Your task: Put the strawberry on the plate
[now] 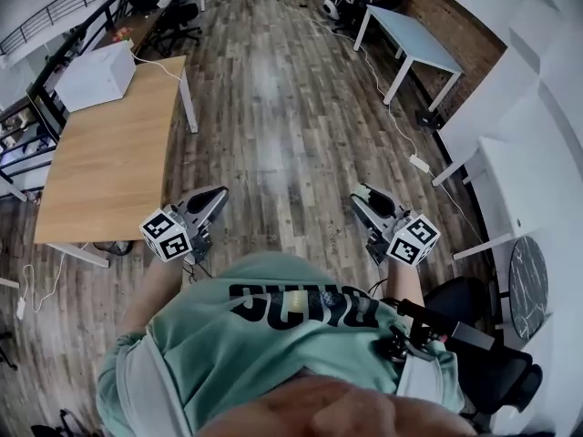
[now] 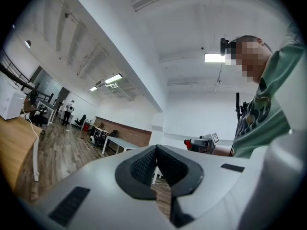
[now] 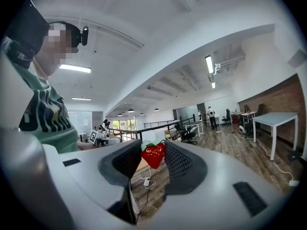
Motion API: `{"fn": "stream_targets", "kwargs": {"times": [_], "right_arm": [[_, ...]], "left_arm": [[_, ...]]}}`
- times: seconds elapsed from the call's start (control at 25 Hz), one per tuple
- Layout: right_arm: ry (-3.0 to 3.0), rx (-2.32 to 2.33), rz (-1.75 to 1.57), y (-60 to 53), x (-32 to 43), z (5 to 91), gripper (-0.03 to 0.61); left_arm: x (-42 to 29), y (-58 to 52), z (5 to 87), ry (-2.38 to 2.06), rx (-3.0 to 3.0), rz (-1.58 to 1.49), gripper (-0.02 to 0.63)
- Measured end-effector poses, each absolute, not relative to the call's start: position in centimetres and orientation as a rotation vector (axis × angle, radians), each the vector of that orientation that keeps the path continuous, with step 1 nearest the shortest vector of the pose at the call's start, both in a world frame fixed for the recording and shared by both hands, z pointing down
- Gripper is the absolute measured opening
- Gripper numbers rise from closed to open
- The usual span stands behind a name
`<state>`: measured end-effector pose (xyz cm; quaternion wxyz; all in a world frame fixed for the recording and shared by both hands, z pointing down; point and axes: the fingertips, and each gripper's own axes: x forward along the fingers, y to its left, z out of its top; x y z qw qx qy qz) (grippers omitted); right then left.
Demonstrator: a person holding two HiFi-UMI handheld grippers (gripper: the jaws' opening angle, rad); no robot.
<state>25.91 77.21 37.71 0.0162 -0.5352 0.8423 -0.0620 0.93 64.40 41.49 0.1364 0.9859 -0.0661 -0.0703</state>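
Observation:
A red strawberry (image 3: 153, 155) with a green top is pinched between the dark ribbed pads of my right gripper (image 3: 153, 152), which is shut on it. In the head view the right gripper (image 1: 363, 197) is held out at waist height over the wooden floor; the strawberry does not show there. My left gripper (image 2: 156, 148) is shut, its pads meeting at the tip with nothing between them. It is held level with the right one on the left side (image 1: 216, 198). No plate is in any view.
A light wooden table (image 1: 109, 167) stands to the left with a white box (image 1: 96, 74) at its far end. A white table (image 1: 410, 36) stands far right, a white desk (image 1: 537, 180) and dark chair (image 1: 474, 335) at the right. Cables lie on the floor.

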Motion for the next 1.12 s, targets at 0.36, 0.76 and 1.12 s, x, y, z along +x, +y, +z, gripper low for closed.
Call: {"fn": "stream_targets", "kwargs": {"times": [0.36, 0.76, 1.12], "right_arm": [[2.679, -1.635, -0.186, 65.5, 18.1, 37.3, 0.152], [2.786, -1.542, -0.187, 56.6, 17.5, 37.1, 0.152], [2.864, -1.287, -0.188, 47.5, 25.6, 39.4, 0.152]], "left_arm": [[-7.2, 54.0, 42.3, -0.246, 2.847, -0.235, 0.005], [-9.3, 48.0, 44.3, -0.38, 2.788, -0.258, 0.005], [-2.4, 42.5, 43.4, -0.618, 2.811, -0.251, 0.005]]}}
